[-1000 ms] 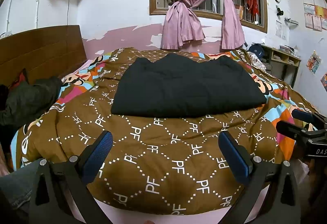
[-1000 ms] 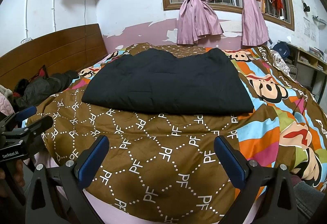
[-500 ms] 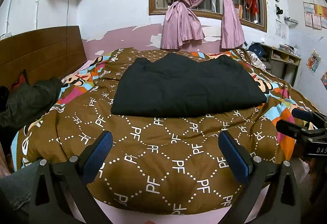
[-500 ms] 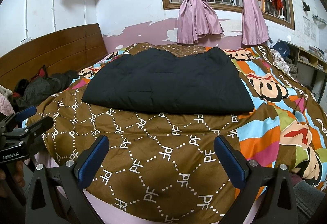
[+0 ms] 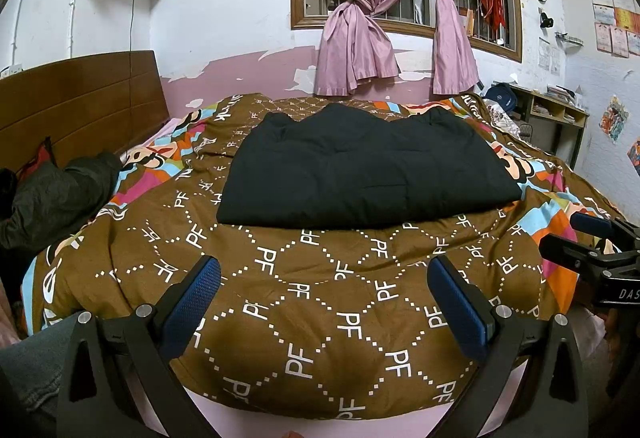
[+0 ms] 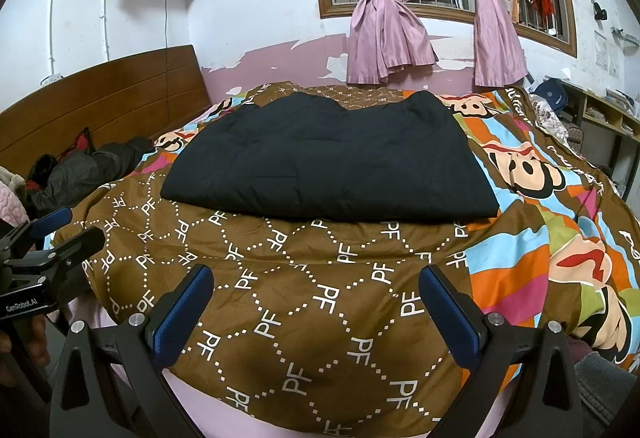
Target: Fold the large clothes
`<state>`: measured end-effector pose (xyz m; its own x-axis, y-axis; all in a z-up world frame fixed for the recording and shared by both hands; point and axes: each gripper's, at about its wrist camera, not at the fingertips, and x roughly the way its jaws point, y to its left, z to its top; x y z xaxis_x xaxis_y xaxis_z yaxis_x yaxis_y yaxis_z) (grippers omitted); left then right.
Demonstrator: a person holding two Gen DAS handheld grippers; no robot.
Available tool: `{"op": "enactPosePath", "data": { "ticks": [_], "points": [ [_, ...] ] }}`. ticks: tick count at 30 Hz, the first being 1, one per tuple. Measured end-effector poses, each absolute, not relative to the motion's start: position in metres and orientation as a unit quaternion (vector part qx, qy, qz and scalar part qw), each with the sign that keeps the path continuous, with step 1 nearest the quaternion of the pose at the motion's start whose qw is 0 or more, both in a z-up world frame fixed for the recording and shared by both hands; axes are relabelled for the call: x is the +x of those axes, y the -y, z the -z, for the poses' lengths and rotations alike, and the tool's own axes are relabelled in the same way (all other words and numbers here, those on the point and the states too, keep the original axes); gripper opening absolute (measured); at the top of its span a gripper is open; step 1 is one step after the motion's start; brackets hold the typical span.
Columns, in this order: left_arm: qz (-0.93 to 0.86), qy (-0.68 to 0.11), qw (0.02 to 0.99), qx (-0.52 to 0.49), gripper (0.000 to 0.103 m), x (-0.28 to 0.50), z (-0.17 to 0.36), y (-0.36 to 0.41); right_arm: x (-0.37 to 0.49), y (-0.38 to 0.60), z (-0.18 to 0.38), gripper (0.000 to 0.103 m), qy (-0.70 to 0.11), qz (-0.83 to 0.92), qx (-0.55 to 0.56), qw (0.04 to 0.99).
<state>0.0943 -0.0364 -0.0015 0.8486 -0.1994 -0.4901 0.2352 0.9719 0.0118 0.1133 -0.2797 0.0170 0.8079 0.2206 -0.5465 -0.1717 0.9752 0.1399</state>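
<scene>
Black garment [image 5: 368,166], folded flat mid-bed

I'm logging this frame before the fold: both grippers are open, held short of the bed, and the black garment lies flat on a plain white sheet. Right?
One thing is off: the black garment lies flat on a brown patterned quilt, not a plain white sheet, as both wrist views show. The left gripper and right gripper are indeed open, short of it.
</scene>
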Motion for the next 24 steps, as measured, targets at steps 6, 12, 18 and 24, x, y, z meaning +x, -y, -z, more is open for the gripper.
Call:
{"op": "enactPosePath", "data": {
  "ticks": [6,12,18,24],
  "points": [
    [0.113,-0.251,0.961,0.035,0.101,0.0941,0.0016,0.0370,0.1132,0.2803,-0.0165,0.103,-0.293,-0.104,0.042,0.949],
    [0.113,-0.251,0.961,0.035,0.101,0.0940,0.0017,0.0371,0.1115,0.2800,-0.0156,0.103,-0.294,-0.104,0.042,0.949],
    [0.113,-0.251,0.961,0.036,0.101,0.0939,0.0018,0.0371,0.1105,0.2799,-0.0150,0.103,-0.294,-0.104,0.043,0.949],
    [0.113,-0.250,0.961,0.036,0.101,0.0938,0.0019,0.0373,0.1116,0.2797,-0.0158,0.103,-0.294,-0.104,0.043,0.949]
  ]
}}
